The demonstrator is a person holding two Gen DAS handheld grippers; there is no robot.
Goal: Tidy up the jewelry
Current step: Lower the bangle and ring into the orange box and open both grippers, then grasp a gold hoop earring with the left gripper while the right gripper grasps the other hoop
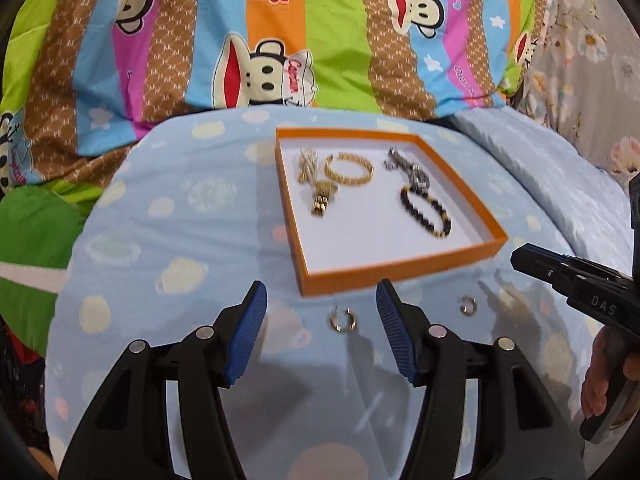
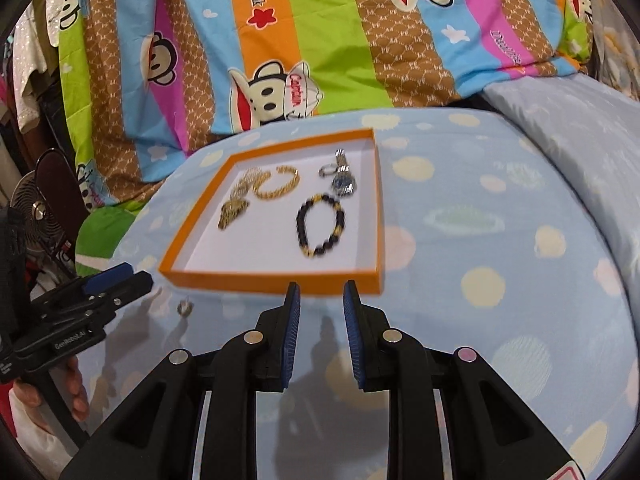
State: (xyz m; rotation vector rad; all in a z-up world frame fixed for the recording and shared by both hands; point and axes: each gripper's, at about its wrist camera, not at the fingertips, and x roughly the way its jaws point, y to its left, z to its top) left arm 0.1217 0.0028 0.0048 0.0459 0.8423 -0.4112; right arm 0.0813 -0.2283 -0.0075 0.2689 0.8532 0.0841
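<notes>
An orange tray [image 1: 400, 270] with a white floor lies on a blue spotted cloth. It holds a gold chain bracelet [image 1: 349, 168], a gold necklace with pendant [image 1: 318, 186], a silver watch [image 1: 408, 168] and a black bead bracelet [image 1: 426, 211]. Two small hoop earrings lie on the cloth in front of the tray, one [image 1: 343, 319] between my left gripper's fingers and one [image 1: 467, 305] to the right. My left gripper [image 1: 320, 300] is open and empty just above the first earring. My right gripper [image 2: 321, 292] is open and empty at the tray's near edge [image 2: 272, 280]. One earring [image 2: 185, 307] shows in the right wrist view.
A striped cartoon-monkey blanket [image 1: 280, 40] rises behind the tray. A pale blue pillow [image 2: 580, 140] lies at the right. A small fan [image 2: 34, 208] stands at the far left. The other gripper shows in each view: the right one [image 1: 576, 284], the left one [image 2: 100, 284].
</notes>
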